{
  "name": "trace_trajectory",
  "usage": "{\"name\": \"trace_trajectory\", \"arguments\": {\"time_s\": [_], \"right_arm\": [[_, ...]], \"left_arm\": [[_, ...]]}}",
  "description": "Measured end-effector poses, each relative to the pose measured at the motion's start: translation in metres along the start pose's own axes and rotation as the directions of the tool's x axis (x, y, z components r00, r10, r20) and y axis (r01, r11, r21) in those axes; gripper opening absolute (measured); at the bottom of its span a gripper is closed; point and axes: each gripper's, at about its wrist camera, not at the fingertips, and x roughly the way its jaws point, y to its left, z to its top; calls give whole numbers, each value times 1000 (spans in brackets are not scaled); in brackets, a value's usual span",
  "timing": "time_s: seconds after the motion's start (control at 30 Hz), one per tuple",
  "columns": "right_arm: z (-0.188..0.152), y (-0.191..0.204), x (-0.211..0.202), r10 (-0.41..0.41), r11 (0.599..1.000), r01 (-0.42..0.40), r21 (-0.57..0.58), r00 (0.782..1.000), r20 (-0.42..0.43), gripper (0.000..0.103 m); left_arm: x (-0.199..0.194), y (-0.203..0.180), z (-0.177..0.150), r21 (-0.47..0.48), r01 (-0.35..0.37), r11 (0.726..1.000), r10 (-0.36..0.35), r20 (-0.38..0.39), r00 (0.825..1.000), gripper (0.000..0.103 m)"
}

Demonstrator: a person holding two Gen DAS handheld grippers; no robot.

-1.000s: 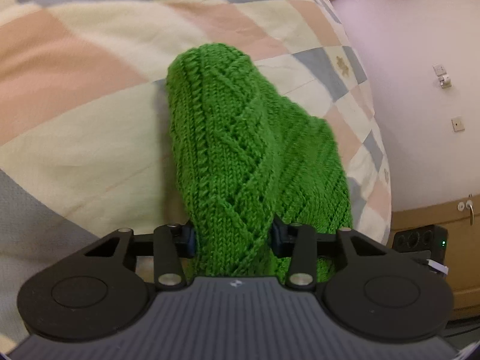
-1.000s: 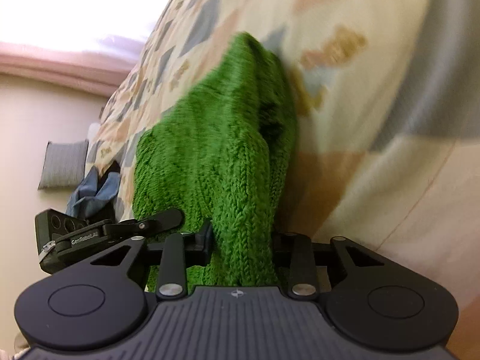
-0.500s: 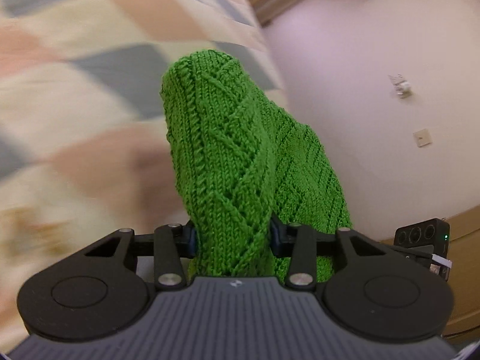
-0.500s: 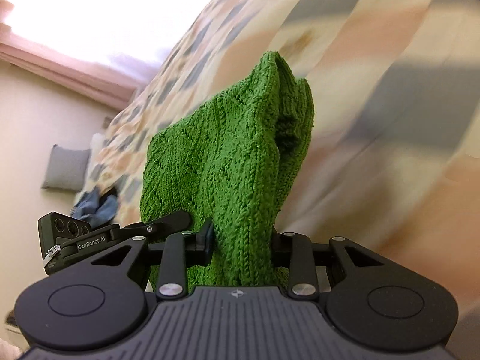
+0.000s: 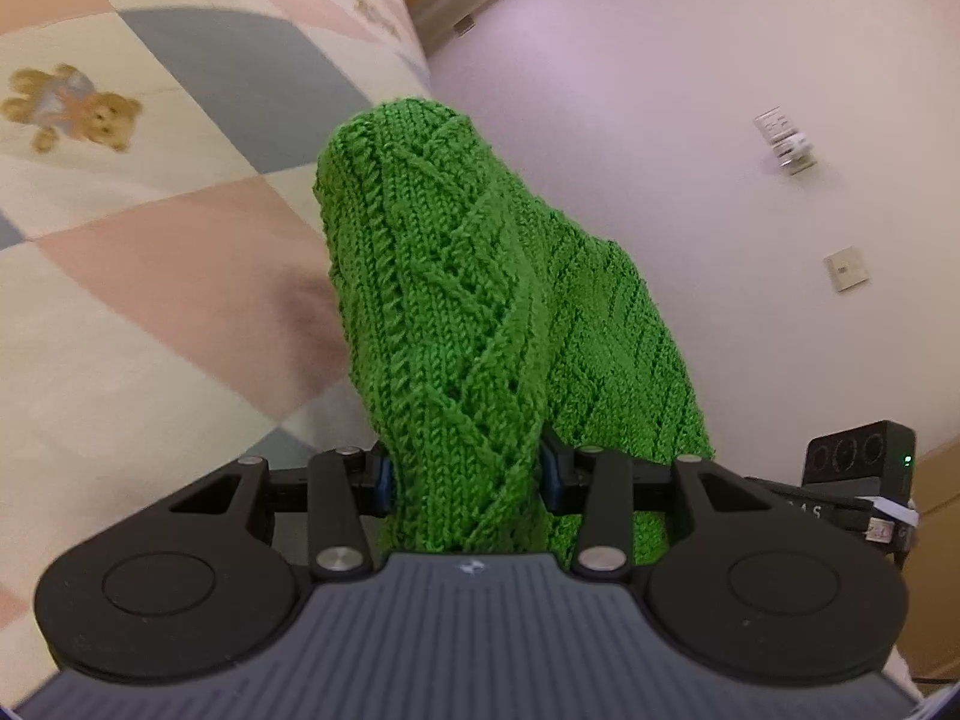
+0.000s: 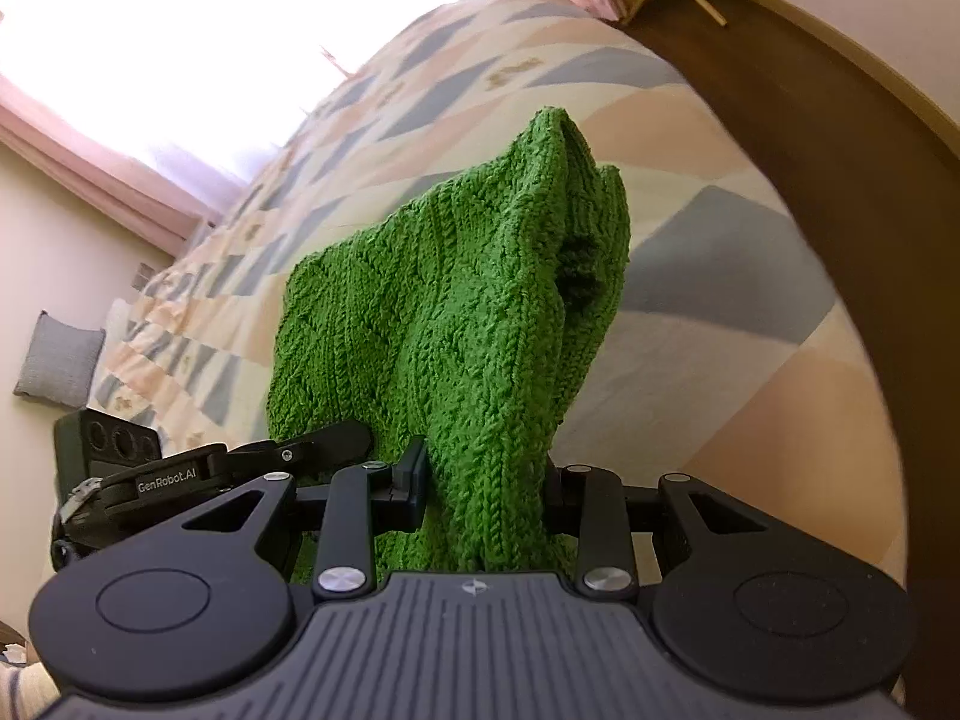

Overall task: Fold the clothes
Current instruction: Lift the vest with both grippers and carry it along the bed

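Observation:
A green knitted garment [image 5: 456,324] is held up off the bed between my two grippers. My left gripper [image 5: 462,474] is shut on one bunched edge of it; the knit fills the gap between the fingers and hides the fingertips. My right gripper [image 6: 483,480] is shut on another bunched edge of the same garment [image 6: 456,312]. The cloth hangs in a fold between the two. The right gripper's body shows at the right of the left wrist view [image 5: 858,480], and the left gripper's body at the left of the right wrist view [image 6: 168,468].
A patchwork quilt [image 5: 150,240] with teddy-bear prints covers the bed below; it also shows in the right wrist view [image 6: 690,252]. A dark wooden bed board [image 6: 840,180] curves along the right. A pale wall [image 5: 690,120] and a bright window [image 6: 180,30] lie beyond.
Both grippers have lifted and swung with the garment; the views now tilt toward the wall and the bed end. The grip on the garment is unchanged.

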Motion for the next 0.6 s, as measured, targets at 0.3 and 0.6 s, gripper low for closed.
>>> {"name": "trace_trajectory", "arguments": {"time_s": [0.3, 0.6], "right_arm": [[7, -64, 42, 9, 1000, -9, 0, 999, -48, 31], [23, -69, 20, 6, 1000, -7, 28, 1000, 9, 31]], "left_arm": [[47, 7, 1, -10, -58, 998, 58, -5, 998, 38], [63, -7, 5, -3, -21, 1000, 21, -15, 1000, 39]]}}
